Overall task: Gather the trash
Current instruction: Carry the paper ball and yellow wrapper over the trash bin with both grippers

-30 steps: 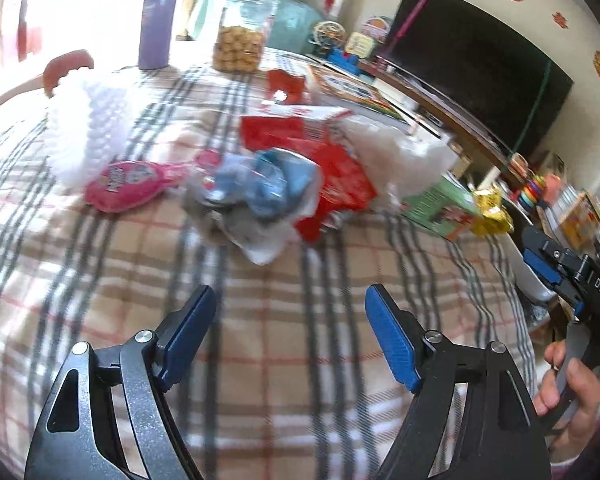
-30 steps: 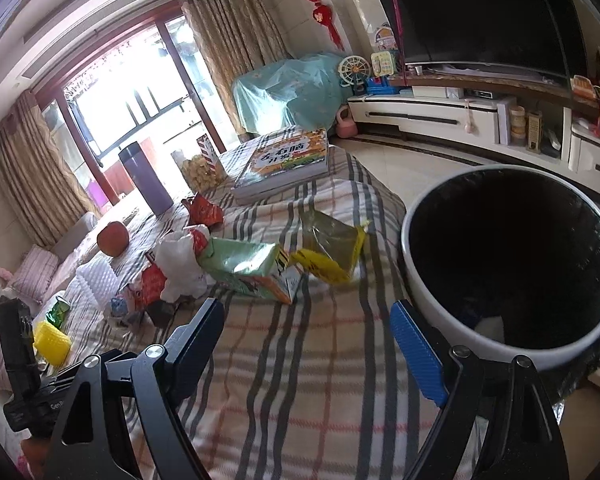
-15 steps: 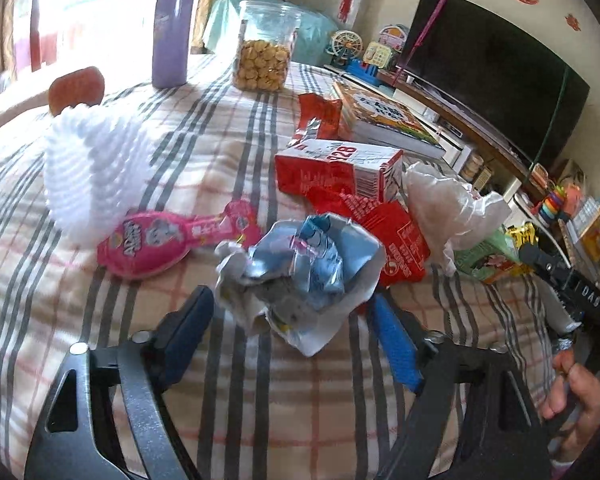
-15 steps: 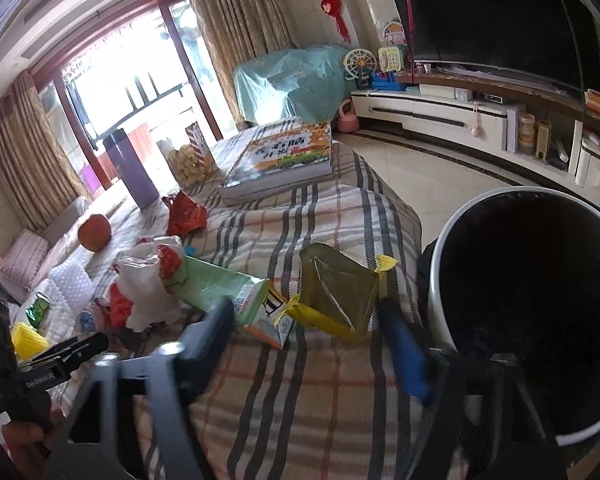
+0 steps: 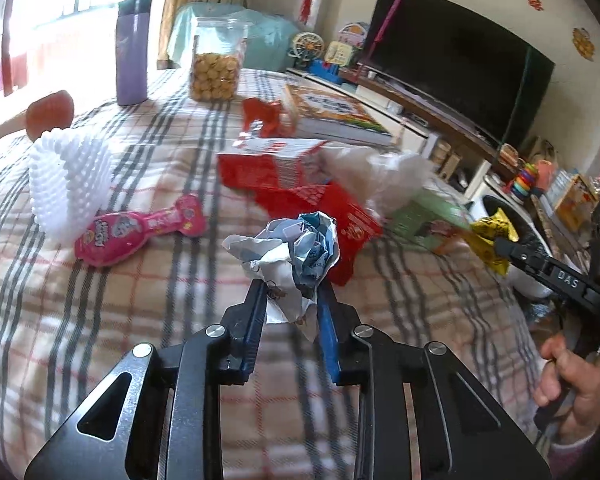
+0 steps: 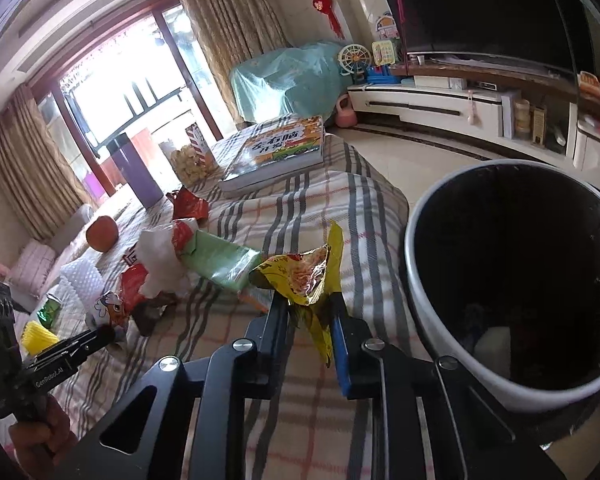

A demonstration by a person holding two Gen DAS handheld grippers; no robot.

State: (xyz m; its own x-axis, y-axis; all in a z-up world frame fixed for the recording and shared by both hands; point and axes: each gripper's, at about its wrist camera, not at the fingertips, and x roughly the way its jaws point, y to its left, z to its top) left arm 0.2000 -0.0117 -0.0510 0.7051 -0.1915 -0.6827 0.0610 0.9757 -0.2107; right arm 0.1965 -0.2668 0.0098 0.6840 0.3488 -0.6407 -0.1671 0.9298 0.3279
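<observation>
Our left gripper [image 5: 290, 300] pinches a crumpled blue-and-white wrapper [image 5: 296, 248], lifted just in front of the red carton [image 5: 276, 168] on the plaid-covered counter [image 5: 100, 320]. Our right gripper [image 6: 309, 308] is clamped on a yellow snack bag [image 6: 304, 276], beside the white-rimmed trash bin [image 6: 420, 292] (dark inside, some scraps at the bottom). Behind the carton stand a cookie jar [image 5: 216, 64] and a purple bottle [image 5: 132, 52]; a big dark television [image 5: 452, 56] fills the wall beyond.
</observation>
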